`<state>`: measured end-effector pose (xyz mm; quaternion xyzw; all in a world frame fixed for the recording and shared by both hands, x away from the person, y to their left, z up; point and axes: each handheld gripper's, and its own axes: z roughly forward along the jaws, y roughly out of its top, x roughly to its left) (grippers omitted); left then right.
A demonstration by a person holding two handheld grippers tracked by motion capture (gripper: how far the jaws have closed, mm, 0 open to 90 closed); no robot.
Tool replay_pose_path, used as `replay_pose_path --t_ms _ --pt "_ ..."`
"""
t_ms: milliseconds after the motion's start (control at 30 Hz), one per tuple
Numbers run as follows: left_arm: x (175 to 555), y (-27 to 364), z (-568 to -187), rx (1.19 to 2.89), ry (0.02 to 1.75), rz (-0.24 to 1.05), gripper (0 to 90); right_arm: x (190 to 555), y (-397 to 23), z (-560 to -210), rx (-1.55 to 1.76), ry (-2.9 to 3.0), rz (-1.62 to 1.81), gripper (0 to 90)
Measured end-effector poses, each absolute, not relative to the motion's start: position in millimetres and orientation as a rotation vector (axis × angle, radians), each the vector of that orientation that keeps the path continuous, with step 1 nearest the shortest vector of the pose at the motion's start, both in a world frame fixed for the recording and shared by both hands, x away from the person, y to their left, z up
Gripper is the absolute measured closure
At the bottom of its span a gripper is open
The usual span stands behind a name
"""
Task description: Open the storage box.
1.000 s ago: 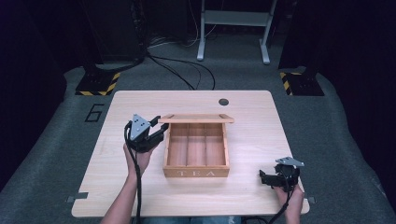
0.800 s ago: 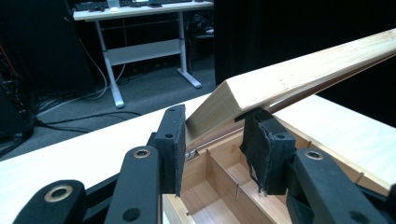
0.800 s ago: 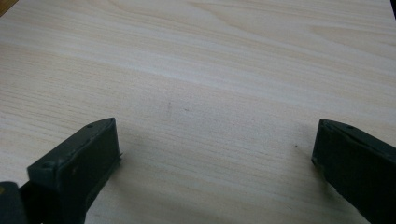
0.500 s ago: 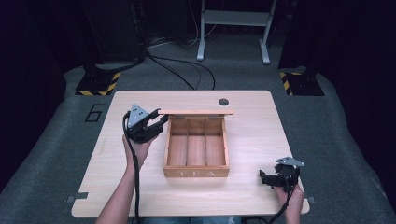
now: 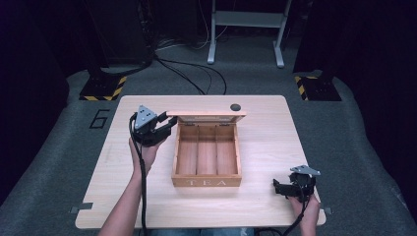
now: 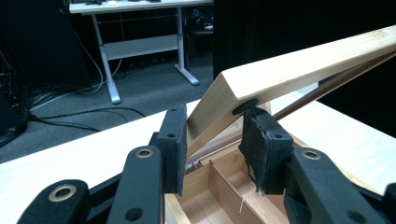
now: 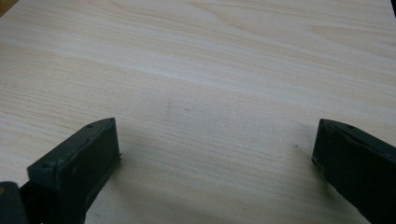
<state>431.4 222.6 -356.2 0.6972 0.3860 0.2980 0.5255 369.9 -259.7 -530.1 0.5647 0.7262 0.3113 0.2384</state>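
Observation:
A wooden box (image 5: 206, 182) marked TEA stands mid-table, its three compartments bare. Its hinged lid (image 5: 206, 115) is tilted up at the far side. My left gripper (image 5: 169, 124) is shut on the lid's left end. In the left gripper view the lid (image 6: 299, 65) slants up to the right, its end wedged between the pads (image 6: 175, 144) of the left gripper (image 6: 215, 140), above the box interior (image 6: 219, 196). My right gripper (image 5: 278, 187) rests near the front right corner, open. Its jaws stand wide apart over bare wood in the right gripper view (image 7: 215, 154).
The light wooden table (image 5: 275, 137) has a black round grommet (image 5: 235, 106) near its far edge. Beyond it lie grey carpet, black cables (image 5: 196, 73), a white desk frame (image 5: 246, 19) and two hazard-striped bases (image 5: 101, 91).
My left gripper has risen and moved away from me with the lid, which now stands more open. The right gripper has stayed where it was.

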Motion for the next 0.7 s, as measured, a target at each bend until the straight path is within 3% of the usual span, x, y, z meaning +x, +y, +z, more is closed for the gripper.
replay_pose_path --t_ms 700 --pt "431.9 223.0 -355.7 1.673 0.918 0.712 61.1 369.8 -259.7 -530.1 1.547 1.989 0.853 0.2"
